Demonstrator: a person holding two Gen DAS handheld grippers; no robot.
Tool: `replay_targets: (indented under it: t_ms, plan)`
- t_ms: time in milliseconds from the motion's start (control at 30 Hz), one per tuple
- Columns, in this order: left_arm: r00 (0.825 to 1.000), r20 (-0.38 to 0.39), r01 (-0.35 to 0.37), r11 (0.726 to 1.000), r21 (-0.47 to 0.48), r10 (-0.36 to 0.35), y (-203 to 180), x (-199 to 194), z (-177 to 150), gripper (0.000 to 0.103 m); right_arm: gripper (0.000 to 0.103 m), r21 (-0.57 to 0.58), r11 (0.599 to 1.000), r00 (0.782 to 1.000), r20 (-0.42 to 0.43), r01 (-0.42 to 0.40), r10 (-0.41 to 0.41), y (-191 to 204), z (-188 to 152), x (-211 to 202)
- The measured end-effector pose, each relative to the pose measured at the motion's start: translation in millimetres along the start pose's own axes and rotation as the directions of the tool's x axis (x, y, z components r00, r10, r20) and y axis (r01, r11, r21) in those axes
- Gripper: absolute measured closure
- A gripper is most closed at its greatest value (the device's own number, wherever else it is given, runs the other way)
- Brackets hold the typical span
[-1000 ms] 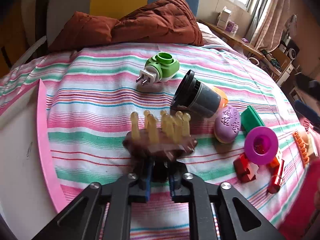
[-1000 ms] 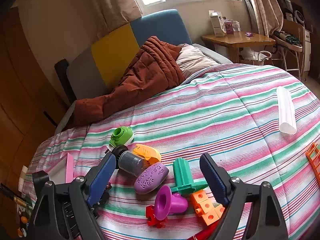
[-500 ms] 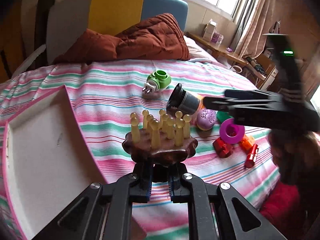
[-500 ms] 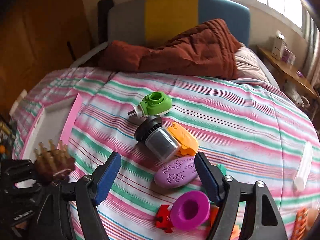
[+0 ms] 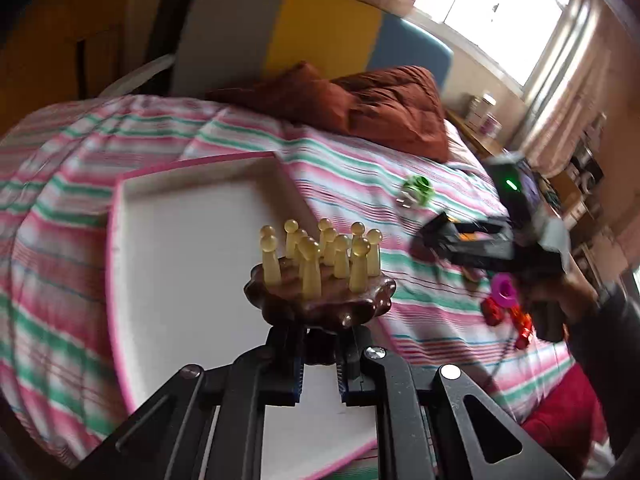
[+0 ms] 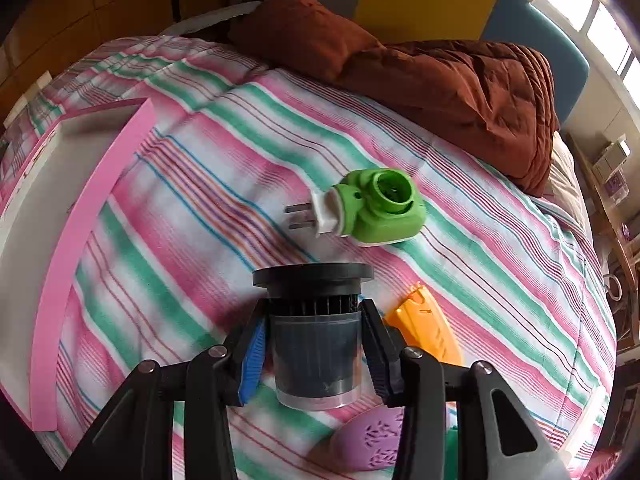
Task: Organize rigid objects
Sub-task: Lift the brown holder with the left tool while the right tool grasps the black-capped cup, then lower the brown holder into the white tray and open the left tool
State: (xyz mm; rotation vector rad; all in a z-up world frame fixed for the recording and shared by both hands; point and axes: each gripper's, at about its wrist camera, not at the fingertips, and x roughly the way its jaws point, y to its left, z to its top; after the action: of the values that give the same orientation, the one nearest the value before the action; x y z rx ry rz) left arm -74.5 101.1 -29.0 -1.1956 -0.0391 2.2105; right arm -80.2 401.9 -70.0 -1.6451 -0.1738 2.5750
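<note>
While your left gripper (image 5: 319,364) pinches the brown massager (image 5: 320,300) by its stub handle, the whole head with its yellow prongs sits above and ahead of the narrow jaws, over the near right part of the white tray (image 5: 192,264). That grip is small and low on a top-heavy piece, so a quick tilt or a jolt could roll it out sideways. The tray's pink right edge lies just beside the massager; let go too far right and it may land on the rim and tumble onto the striped bedspread (image 5: 360,184). The tray rests on soft bedding, so pressing down could tip it.

Your right gripper (image 6: 314,350) has its fingers around the dark cup (image 6: 314,344), one blue pad on each side of the clear body below the black flange. I cannot tell whether the pads are pressing or only close, nor whether the cup is off the bed. The wall looks smooth and round, so a light squeeze might let it slip or spin. The orange clip (image 6: 424,328) lies just right of the right finger and the purple soap case (image 6: 372,440) just near of it; a sweep could knock either. The green plug-in (image 6: 376,210) sits farther off, apart from the cup.
</note>
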Motion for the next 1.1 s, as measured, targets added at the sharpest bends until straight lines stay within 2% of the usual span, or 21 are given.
replay_targets:
  t_ms: [100,200,333,667,833,867,900,967,1000,1100]
  plan:
    - [1.0,-0.004,-0.026,0.997,-0.069,0.026,31,0,5,0.09,0.059,0.029,0.996,0.997,0.004,-0.082,0.082,18,-16,-9]
    - [0.999,-0.012,-0.045,0.993,-0.107,0.044,54,5,14,0.09,0.059,0.054,0.992,0.993,0.042,-0.115,0.112,31,-37,-19]
    - [0.998,-0.028,-0.054,0.988,-0.144,0.051,72,16,29,0.09,0.059,0.067,0.993,0.993,0.069,-0.1,0.096,38,-43,-25]
    - [0.979,-0.083,-0.195,0.971,-0.135,0.185,100,66,66,0.09,0.059,0.062,0.992,0.989,0.097,-0.114,0.108,37,-42,-25]
    - [0.968,-0.118,-0.237,0.959,-0.153,0.22,112,82,73,0.09,0.059,0.056,0.991,0.989,0.099,-0.119,0.113,37,-42,-23]
    - [0.97,-0.118,-0.228,0.961,-0.159,0.211,113,82,73,0.084,0.059,0.059,0.991,0.988,0.099,-0.122,0.115,36,-42,-23]
    - [0.972,-0.111,-0.223,0.961,-0.162,0.207,113,80,72,0.07,0.059,0.062,0.99,0.988,0.1,-0.125,0.118,36,-42,-23]
    - [0.972,-0.077,-0.23,0.962,-0.147,0.221,110,72,70,0.05,0.059,0.066,0.99,0.988,0.1,-0.127,0.12,36,-41,-21]
    - [0.973,-0.059,-0.227,0.965,-0.128,0.221,106,67,69,0.045,0.059,0.069,0.989,0.987,0.098,-0.131,0.124,35,-41,-20]
    - [0.97,-0.029,-0.242,0.966,-0.088,0.24,95,56,65,0.044,0.059,0.069,0.989,0.988,0.089,-0.13,0.124,38,-42,-17]
